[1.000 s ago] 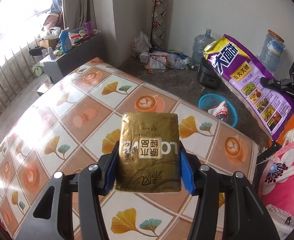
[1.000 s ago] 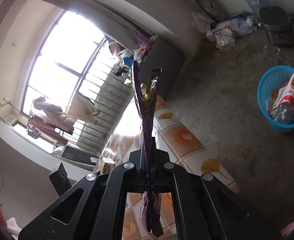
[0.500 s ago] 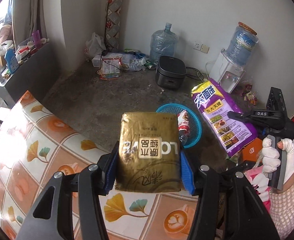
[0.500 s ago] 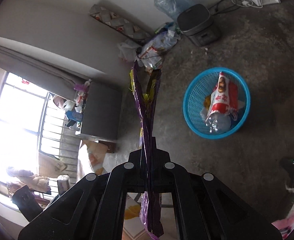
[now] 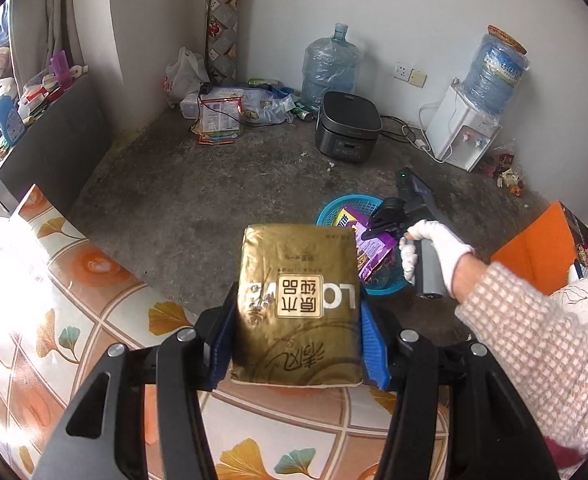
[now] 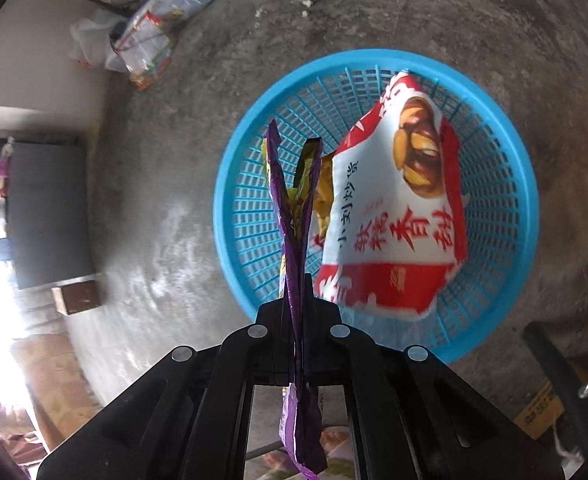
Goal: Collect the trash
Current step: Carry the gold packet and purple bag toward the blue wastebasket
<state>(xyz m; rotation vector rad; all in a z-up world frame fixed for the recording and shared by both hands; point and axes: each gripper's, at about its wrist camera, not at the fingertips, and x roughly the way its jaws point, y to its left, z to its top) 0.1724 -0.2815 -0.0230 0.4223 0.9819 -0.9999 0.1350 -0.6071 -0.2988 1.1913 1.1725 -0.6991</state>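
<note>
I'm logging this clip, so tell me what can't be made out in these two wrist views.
- Left wrist view: most of the round blue plastic basket is hidden behind the gold foil packet that the left gripper clamps.
- Left wrist view: the right gripper's fingertips are too small and dark to read.
- Right wrist view: the flat purple wrapper, pinched by the right gripper, shows edge-on, so its print is unreadable.
- Right wrist view: a red-and-white snack bag covers part of the basket floor.

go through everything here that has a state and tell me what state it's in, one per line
left gripper: shut on the gold pack, held above the table edge
right gripper: shut on the purple bag, hanging over the basket
blue basket: on the floor, red-and-white bag inside
black cooker: lid closed
</note>
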